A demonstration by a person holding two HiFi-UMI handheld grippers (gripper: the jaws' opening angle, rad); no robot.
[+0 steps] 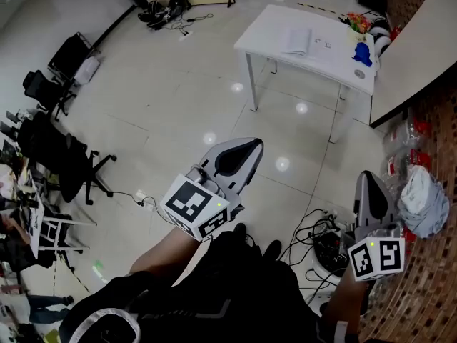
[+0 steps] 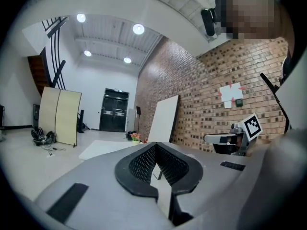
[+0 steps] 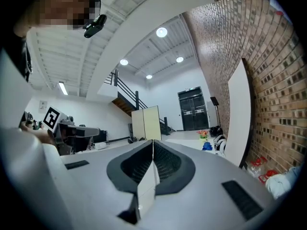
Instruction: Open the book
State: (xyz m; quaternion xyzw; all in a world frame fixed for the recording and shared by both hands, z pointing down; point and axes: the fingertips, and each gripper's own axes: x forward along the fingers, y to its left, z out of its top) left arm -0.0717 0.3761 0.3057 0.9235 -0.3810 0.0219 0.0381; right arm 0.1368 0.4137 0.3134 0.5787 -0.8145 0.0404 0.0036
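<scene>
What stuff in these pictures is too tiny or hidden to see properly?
- The book, head view: too small and far off on the white table to tell whether it is open or shut.
- The blue thing at the table's end, head view: too small to name.
- Left gripper view: the table is partly hidden behind the shut left gripper, and no book can be made out.

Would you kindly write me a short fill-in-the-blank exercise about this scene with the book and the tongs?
1. The book lies on a table coloured ____.
2. The left tongs and right tongs are both ____, holding nothing.
3. The brick wall stands on the person's ____ side.
Missing words: white; shut; right.
</scene>
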